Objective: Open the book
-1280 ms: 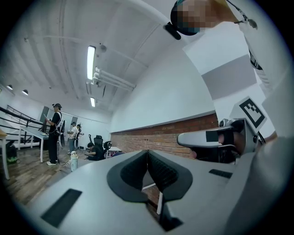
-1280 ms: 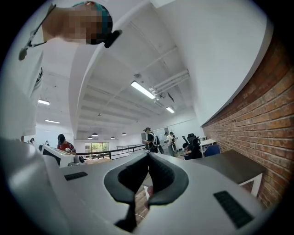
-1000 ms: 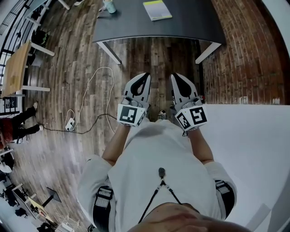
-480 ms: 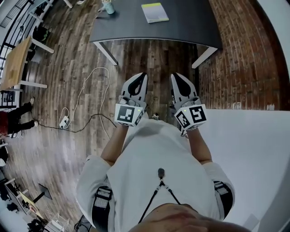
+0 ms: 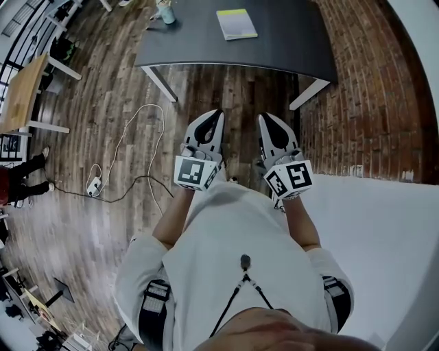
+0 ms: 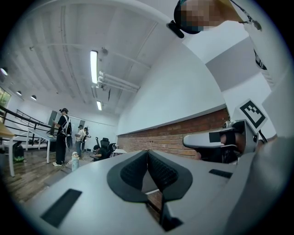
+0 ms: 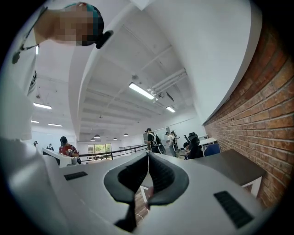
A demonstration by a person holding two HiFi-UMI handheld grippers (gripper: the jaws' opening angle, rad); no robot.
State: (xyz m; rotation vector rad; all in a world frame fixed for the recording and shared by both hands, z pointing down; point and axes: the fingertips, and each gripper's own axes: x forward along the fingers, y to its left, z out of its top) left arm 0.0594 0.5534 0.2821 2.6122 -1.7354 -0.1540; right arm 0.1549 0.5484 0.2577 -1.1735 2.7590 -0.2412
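The book (image 5: pixel 236 24), closed, with a yellow-green and white cover, lies flat on the dark grey table (image 5: pixel 288 41) at the top of the head view. Both grippers are held level in front of the person's chest, side by side, well short of the table and pointing toward it. The left gripper (image 5: pixel 215 116) is shut, its black pads meeting at the tip (image 6: pixel 147 152), with nothing between them. The right gripper (image 5: pixel 266 118) is shut and empty too, its pads touching (image 7: pixel 148 156). The book does not show in either gripper view.
A pale bottle (image 5: pixel 164 10) stands at the table's far left. A white cable (image 5: pixel 140 130) and power strip (image 5: pixel 94 185) lie on the wooden floor on the left. A brick wall (image 5: pixel 370 103) runs along the right. People stand at the far left (image 5: pixel 20 179).
The table and book have slid lower in the head view as the person walks toward them. Both grippers stay shut and side by side.
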